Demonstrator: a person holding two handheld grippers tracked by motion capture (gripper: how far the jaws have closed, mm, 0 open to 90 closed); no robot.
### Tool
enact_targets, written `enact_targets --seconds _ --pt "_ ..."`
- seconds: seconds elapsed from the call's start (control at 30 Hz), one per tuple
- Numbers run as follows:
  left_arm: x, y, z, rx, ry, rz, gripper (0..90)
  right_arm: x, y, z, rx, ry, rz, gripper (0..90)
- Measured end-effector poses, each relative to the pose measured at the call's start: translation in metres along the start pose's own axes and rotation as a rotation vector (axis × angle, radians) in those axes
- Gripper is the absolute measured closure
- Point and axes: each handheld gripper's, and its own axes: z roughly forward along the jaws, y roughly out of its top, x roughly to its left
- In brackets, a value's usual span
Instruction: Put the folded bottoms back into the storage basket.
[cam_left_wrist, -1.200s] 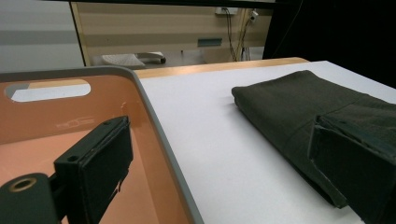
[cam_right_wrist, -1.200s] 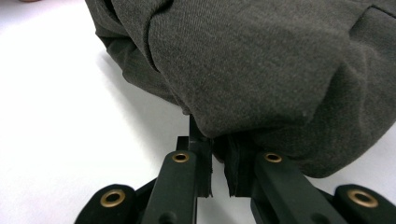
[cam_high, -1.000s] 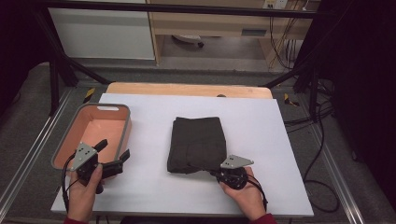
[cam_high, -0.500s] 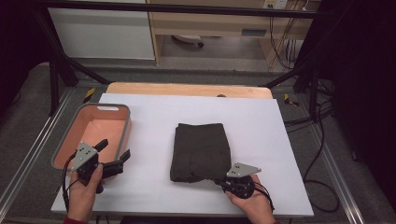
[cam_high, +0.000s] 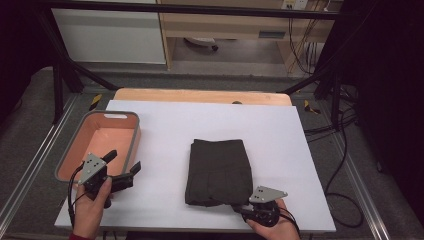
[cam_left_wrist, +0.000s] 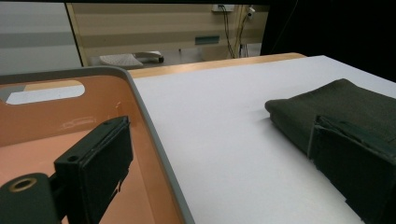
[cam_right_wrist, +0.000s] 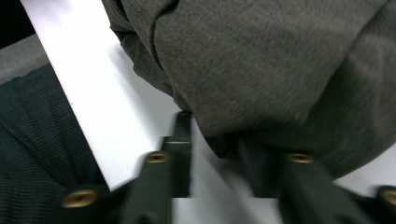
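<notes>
Gripping: right gripper at near right corner of the folded dark olive-grey cloth; jaws look pinched onto the cloth's hem, though the right gripper view is blurred close-up, so prob. clamped rather than certain.
Right gripper view: cloth bunches just ahead of and over the gripper; one jaw lies on bare white tabletop, other tucked under the fabric edge.
Right hand: wraps gripper body at table's near edge, grey plate on top.
Cloth posn: flat on white table, long side running away from right gripper; well apart from left gripper, off to its right.
Left gripper: jaws spread wide, holding nothing, held in left hand.
Left jaw posn: one jaw over the salmon-pink plastic bin with grey rim, other over table just beside bin.
Left gripper view: bin wall runs betw. the jaws; cloth ahead-right.
</notes>
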Motion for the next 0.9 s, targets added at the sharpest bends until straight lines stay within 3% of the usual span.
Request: enact_targets --seconds 0.1,0.2,0.23,0.27,0.4,0.47,0.6,0.9 --pt "0.001 0.000 0.001 0.007 -0.001 -0.002 6.7 0.000 -0.005 -0.005 0.030 -0.034 0.016 40.5" --pt "0.000 0.000 0.000 0.005 -0.001 0.000 6.7 -0.003 -0.013 -0.014 0.051 -0.104 0.053 26.0" --pt "0.000 0.000 0.000 0.004 0.000 0.003 6.7 -0.003 -0.013 -0.014 0.051 -0.104 0.053 26.0" --pt "0.000 0.000 0.000 0.004 0.000 0.002 6.7 -0.004 -0.013 -0.019 0.027 -0.119 0.060 19.6" --pt "0.000 0.000 0.001 0.005 0.001 0.001 6.7 -0.003 -0.009 -0.025 -0.020 -0.149 0.047 12.0" --pt "0.000 0.000 0.001 0.007 0.001 0.003 6.7 0.000 -0.002 -0.027 -0.073 -0.137 0.034 9.7" --pt "0.000 -0.001 0.001 0.009 0.004 0.009 6.7 0.005 0.007 -0.024 -0.103 -0.120 0.013 9.8" --pt "-0.002 0.000 0.002 0.010 -0.001 0.013 6.7 0.008 0.010 0.014 0.003 -0.104 -0.029 18.0"
